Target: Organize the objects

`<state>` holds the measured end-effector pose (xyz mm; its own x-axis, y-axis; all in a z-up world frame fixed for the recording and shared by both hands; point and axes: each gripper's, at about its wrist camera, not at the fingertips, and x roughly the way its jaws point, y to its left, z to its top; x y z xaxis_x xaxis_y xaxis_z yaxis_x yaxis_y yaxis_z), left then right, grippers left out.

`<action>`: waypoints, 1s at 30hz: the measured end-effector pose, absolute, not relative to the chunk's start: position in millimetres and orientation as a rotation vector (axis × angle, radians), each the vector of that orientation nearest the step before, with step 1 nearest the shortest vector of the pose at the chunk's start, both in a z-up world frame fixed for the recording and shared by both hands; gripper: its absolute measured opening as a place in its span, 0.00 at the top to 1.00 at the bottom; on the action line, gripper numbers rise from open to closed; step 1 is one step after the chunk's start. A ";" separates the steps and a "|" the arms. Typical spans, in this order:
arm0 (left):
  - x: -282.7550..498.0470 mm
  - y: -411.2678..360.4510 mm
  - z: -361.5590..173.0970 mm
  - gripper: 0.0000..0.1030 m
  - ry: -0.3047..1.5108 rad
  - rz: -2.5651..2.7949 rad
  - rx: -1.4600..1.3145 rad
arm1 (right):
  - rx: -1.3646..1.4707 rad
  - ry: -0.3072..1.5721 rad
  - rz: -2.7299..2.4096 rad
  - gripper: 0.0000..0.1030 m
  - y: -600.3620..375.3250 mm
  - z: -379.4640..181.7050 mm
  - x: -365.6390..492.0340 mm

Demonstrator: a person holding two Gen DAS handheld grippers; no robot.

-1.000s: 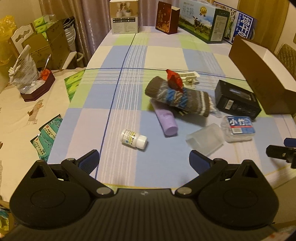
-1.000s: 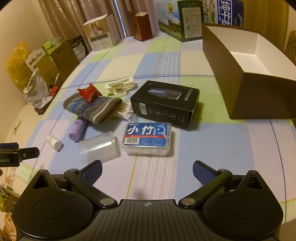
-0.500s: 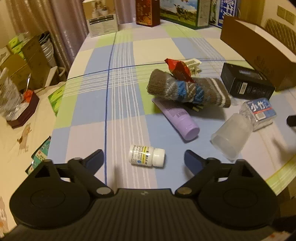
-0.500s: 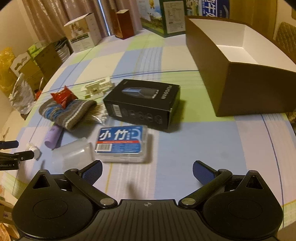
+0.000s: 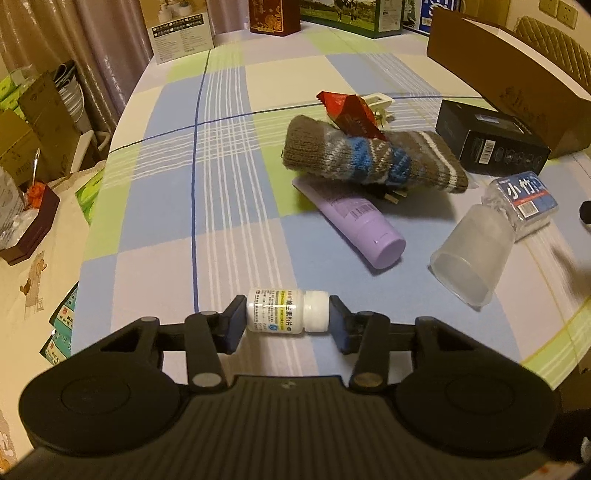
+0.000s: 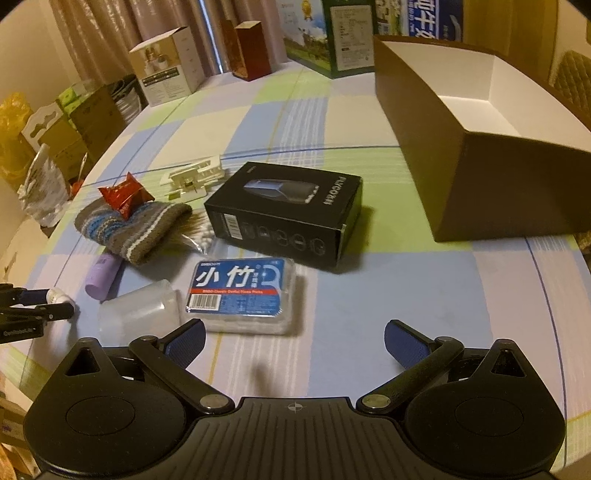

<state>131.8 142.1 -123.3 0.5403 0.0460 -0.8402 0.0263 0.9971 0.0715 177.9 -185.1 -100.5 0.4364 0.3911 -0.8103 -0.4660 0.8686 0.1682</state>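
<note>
My left gripper [image 5: 286, 321] is shut on a small white pill bottle [image 5: 286, 311] lying on its side, one pad on its base and one on its cap. Beyond lie a purple tube [image 5: 354, 225], a striped knit sock [image 5: 369, 155] with a red wrapper [image 5: 349, 112] on it, a frosted plastic cup [image 5: 472, 254] on its side and a floss pick box [image 5: 526, 197]. My right gripper [image 6: 293, 343] is open and empty just in front of the floss pick box [image 6: 240, 291], with the black box [image 6: 284, 212] behind it. The open brown box [image 6: 480, 147] stands at the right.
Cartons [image 5: 332, 14] line the table's far edge. A white clip [image 6: 195, 175] and cotton swabs [image 6: 201, 234] lie by the sock. The left gripper shows at the left edge of the right wrist view [image 6: 37, 310]. Side furniture with bags stands left of the table [image 5: 22, 206].
My left gripper moved down and forward to the pill bottle and shut on it. My right gripper moved closer to the floss pick box and stayed open.
</note>
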 end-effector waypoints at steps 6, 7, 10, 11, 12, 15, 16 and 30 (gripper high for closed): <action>126.0 142.4 -116.3 0.60 0.984 0.051 0.030 | -0.131 0.961 0.589 0.12 -161.7 -104.3 179.5; 124.6 142.9 -114.5 0.60 0.982 0.059 0.021 | -0.135 0.962 0.595 0.12 -158.0 -105.7 180.2; 122.0 143.8 -111.1 0.60 0.983 0.084 0.004 | -0.153 0.964 0.600 0.13 -145.1 -110.4 182.4; 121.1 144.0 -110.2 0.60 0.985 0.094 0.001 | -0.158 0.965 0.599 0.13 -141.0 -112.0 183.1; 120.7 144.4 -109.5 0.60 0.987 0.105 -0.002 | -0.164 0.967 0.596 0.13 -136.9 -113.6 184.2; 118.5 147.8 -106.4 0.60 0.993 0.135 -0.020 | -0.201 0.972 0.567 0.13 -123.3 -119.9 188.6; 117.9 148.9 -105.2 0.60 0.993 0.142 -0.025 | -0.211 0.974 0.557 0.13 -120.2 -122.0 190.0; 122.7 135.2 -95.6 0.60 0.996 0.150 -0.032 | -0.271 1.014 0.563 0.17 -116.4 -136.5 202.2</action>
<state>122.7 135.2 -95.6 0.5341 0.1111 -0.8381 -0.1404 0.9892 0.0417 202.2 -116.4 -136.5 0.4028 0.3173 -0.8585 -0.5610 0.8267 0.0423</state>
